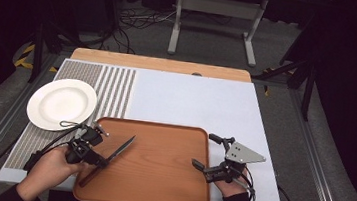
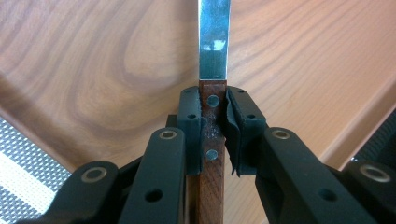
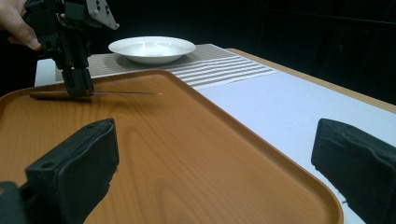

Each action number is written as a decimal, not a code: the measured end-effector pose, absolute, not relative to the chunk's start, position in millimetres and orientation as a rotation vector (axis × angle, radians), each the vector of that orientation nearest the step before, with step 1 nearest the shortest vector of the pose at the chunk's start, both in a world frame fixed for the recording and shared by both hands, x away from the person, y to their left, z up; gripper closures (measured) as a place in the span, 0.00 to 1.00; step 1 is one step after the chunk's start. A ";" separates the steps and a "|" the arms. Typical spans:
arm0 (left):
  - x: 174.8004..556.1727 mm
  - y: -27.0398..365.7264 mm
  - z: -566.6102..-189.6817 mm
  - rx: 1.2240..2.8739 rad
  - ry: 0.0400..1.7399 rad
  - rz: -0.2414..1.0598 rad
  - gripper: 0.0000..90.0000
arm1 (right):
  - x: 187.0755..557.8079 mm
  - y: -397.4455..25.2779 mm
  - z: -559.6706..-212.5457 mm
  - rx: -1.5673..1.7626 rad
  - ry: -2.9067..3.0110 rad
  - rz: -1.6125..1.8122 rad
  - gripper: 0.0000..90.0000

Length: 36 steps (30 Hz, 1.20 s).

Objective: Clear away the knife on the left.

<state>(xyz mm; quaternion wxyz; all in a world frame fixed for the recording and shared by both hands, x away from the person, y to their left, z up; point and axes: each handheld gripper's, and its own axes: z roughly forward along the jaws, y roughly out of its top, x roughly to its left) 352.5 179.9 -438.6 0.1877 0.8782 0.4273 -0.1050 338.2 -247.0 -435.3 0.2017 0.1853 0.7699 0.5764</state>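
Wooden and dark brown, the handle of the knife (image 2: 211, 154) sits clamped between the two black jaws of the left gripper (image 1: 94, 156), near the end where the blade begins. The person's left hand (image 1: 51, 170) holds this gripper low over the near left part of the wooden tray (image 1: 157, 189), with the forearm coming in from the near left corner of the table. From the left gripper the steel blade runs straight ahead, thin and shiny, with its point away from the hand. In the left gripper view two small metal rivets show in the handle, and the handle has a pale worn patch between them. In the right gripper view the knife lies flat and low over the tray surface; I cannot tell if it touches.

The right gripper (image 1: 209, 154) is held at the right edge of the tray, its jaws wide apart with nothing between them, one jaw over the tray and one beyond its rim. Beyond the left gripper, a white plate (image 1: 61, 103) rests on a striped placemat (image 1: 117, 91).
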 end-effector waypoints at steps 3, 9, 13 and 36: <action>352.7 179.5 -440.6 2.476 1.211 -0.284 0.86 | 338.2 -246.8 -435.4 0.518 2.152 1.610 0.02; 352.9 178.5 -442.9 2.477 1.219 -0.300 0.86 | 338.3 -247.0 -435.4 0.520 2.152 1.616 0.02; 352.9 178.2 -443.0 2.476 1.221 -0.301 0.86 | 338.3 -246.8 -435.6 0.520 2.151 1.618 0.02; 351.4 179.9 -433.9 2.405 1.115 -0.263 0.42 | 338.3 -247.0 -435.7 0.515 2.158 1.616 0.02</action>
